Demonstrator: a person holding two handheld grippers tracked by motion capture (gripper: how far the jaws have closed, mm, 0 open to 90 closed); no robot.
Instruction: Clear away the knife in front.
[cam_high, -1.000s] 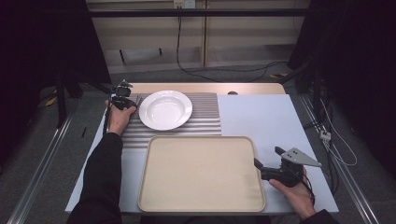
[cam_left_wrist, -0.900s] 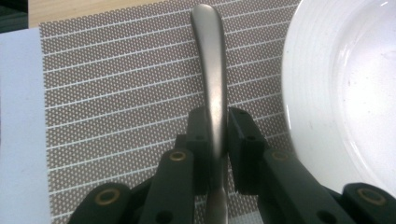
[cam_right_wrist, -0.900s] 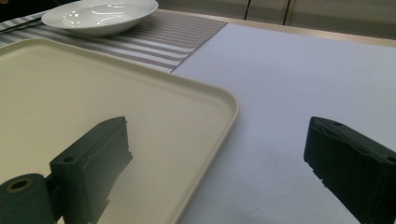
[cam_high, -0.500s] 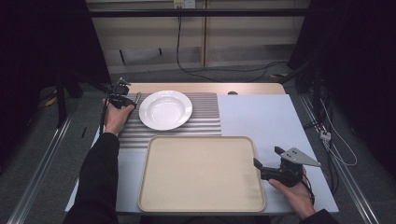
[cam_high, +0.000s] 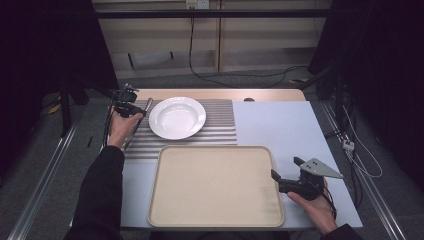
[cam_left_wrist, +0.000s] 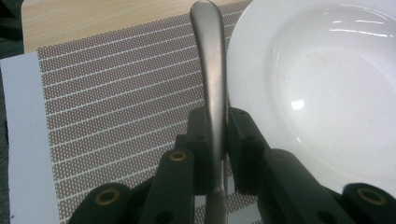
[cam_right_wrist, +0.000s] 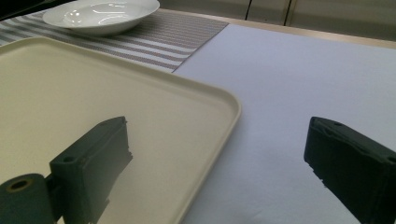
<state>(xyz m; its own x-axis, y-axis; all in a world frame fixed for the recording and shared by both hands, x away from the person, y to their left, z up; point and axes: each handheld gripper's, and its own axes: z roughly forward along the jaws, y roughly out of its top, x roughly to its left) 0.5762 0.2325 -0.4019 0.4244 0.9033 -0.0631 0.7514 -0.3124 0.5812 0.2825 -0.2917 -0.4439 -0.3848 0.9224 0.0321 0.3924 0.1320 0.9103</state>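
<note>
High view: left gripper at ten o'clock on the table, held in the left hand, clamped on a metal utensil handle just beside the nine o'clock rim of the white bowl-plate; the bowl-plate resting on a striped placemat, a beige tray at six o'clock just below the mat; right gripper at four o'clock, held in the right hand, jaws spread, straddling the tray's right edge. Left gripper view: both black jaws pressed against the sides of the grey metal handle, the handle running up toward twelve o'clock over the placemat; white bowl-plate at two to three o'clock, its rim just beside the handle; which kind of utensil, impossible to tell. Right gripper view: jaws wide apart with nothing between them, one over the tray at eight o'clock, the other over the bare pale table surface at four o'clock; bowl-plate on the placemat at eleven o'clock, well apart.
</note>
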